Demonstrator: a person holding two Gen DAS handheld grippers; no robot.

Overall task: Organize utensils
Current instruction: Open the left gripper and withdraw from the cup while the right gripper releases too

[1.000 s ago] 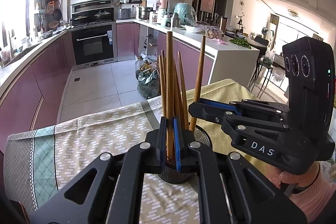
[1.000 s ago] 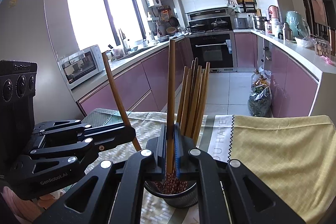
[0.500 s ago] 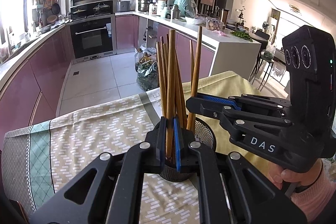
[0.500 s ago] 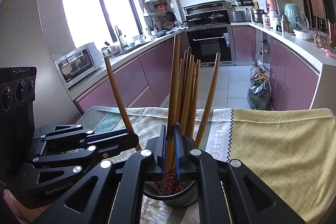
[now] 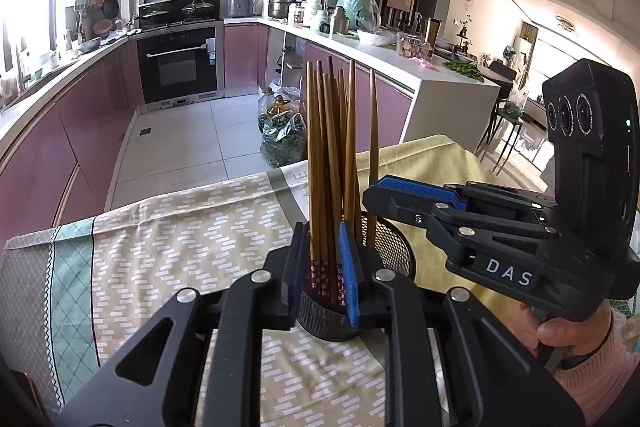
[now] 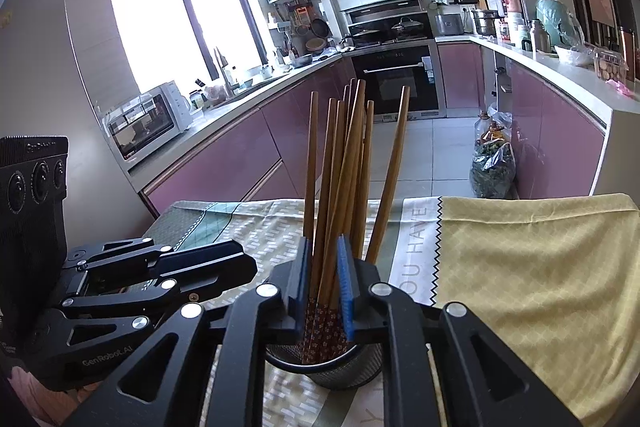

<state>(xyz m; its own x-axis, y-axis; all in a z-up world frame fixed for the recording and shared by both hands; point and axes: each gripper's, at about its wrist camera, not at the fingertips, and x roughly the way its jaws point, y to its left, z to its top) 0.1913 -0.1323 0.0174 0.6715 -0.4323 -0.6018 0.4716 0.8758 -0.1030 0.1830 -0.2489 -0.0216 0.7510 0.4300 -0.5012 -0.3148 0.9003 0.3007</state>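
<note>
Wooden chopsticks point(image 5: 328, 163) stand bunched in a black mesh holder point(image 5: 390, 247) on the tablecloth point(image 5: 168, 239) in the left wrist view, thin ends up and patterned red ends down in the cup. The left gripper point(image 5: 324, 269) sits just in front of the holder with its jaws a little apart; they have just been opening. Several chopstick shafts rise through the gap, and the blue pad point(image 5: 349, 275) on the right side stands clear of them. The right gripper point(image 5: 384, 193) reaches in from the right, held by a hand point(image 5: 568, 335) in a pink sleeve; from this side its jaw gap cannot be made out. One chopstick stands just beyond its tip. Behind are a purple-fronted kitchen, a built-in oven point(image 5: 178, 65) and a bag of greens point(image 5: 282, 143) on the floor.

From the right wrist view, the same bundle of chopsticks point(image 6: 344, 179) fans out of the holder point(image 6: 336, 367), one stick leaning off to the right. The right gripper point(image 6: 322, 289) has its jaws slightly parted, having just been opening, with a few shafts between the blue pads and a sliver of space at each side. The left gripper point(image 6: 236, 263) lies low at the left, its tip near the holder. A yellow cloth point(image 6: 532, 267) covers the right part of the table, and a toaster oven point(image 6: 146, 119) sits on the counter by the window.
</note>
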